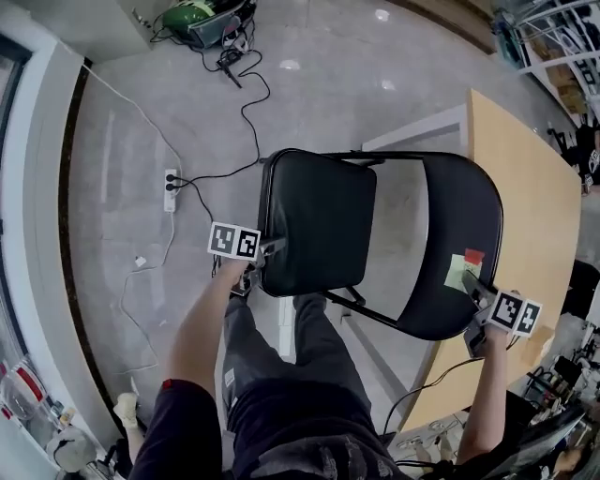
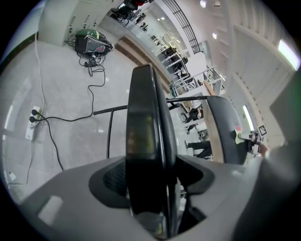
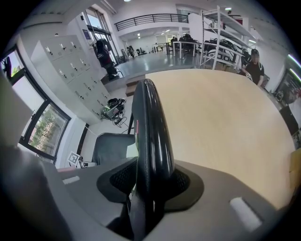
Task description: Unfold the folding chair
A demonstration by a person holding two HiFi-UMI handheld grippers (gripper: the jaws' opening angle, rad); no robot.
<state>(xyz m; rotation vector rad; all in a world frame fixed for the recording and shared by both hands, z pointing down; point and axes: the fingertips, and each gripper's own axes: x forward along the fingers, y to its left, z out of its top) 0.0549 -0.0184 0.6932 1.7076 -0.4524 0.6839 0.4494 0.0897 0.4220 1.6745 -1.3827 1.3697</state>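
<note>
In the head view the black folding chair stands in front of me, its padded seat [image 1: 319, 220] at left and its curved backrest [image 1: 459, 244] at right. My left gripper [image 1: 267, 251] is shut on the seat's near left edge. The left gripper view shows that seat [image 2: 143, 141] edge-on, filling the gap between the jaws of the left gripper [image 2: 150, 188]. My right gripper [image 1: 478, 291] is shut on the backrest's rim by a green and red sticker [image 1: 466, 265]. In the right gripper view the backrest [image 3: 150, 132] runs up between the jaws of the right gripper [image 3: 148, 186].
A light wooden table [image 1: 525, 206] stands right behind the backrest. A power strip [image 1: 171, 189] and cables lie on the floor at left, with gear [image 1: 202, 19] at the back. My legs [image 1: 281, 356] are just under the seat. A person [image 3: 254, 66] stands far beyond the table.
</note>
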